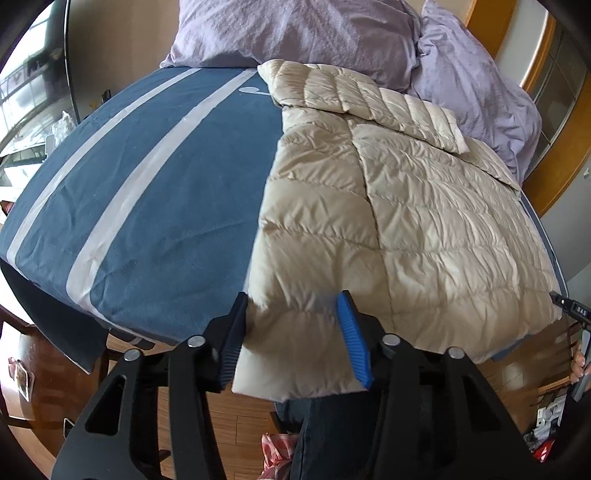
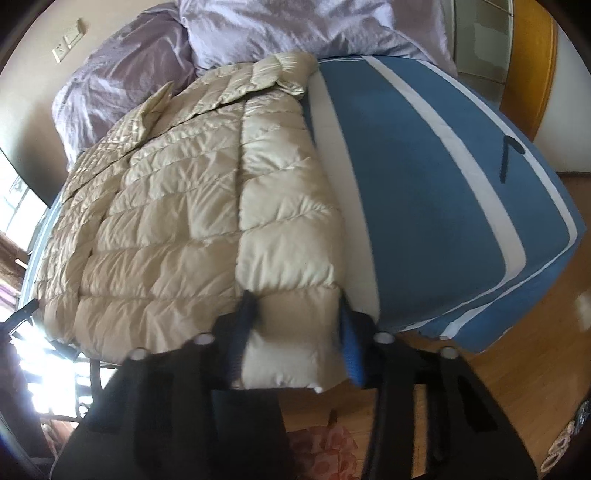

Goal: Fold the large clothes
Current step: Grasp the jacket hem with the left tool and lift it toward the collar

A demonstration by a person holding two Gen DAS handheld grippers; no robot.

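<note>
Left wrist view: left gripper [image 1: 295, 339] sits at the near hem of the beige down jacket [image 1: 388, 221], which lies flat on the blue striped bed cover [image 1: 147, 184], sleeves already folded in, hem hanging just over the bed edge. Jaws about half open with the left hem corner between them; the left pad is at the jacket's side edge and the right blue pad [image 1: 354, 343] lies on top of the fabric. Cannot tell if they actually pinch. Risk: slick puffy shell, so a shallow bite could slide out on lift, or catch only the top layer and let the folded sleeve [image 1: 369, 107] fall open. Lilac pillows [image 1: 295, 33] crowd the collar end, little room to lay the fold. Tip of the other gripper and a hand show at far right, by the other hem corner.

Right wrist view: right gripper [image 2: 295, 343] at the opposite hem corner of the down jacket [image 2: 184, 203], jaws fairly narrow with a padded panel bulging between the pads [image 2: 351, 350], looks squeezed, so I judge it gripped. Frame is blurred. Risk: uneven lift if one side grips before the other, which skews the fold; the bed cover [image 2: 443, 184] could get dragged along. Lilac pillows [image 2: 258, 26] press against the collar. Wood floor below, pink patterned thing near the feet, not in the way
</note>
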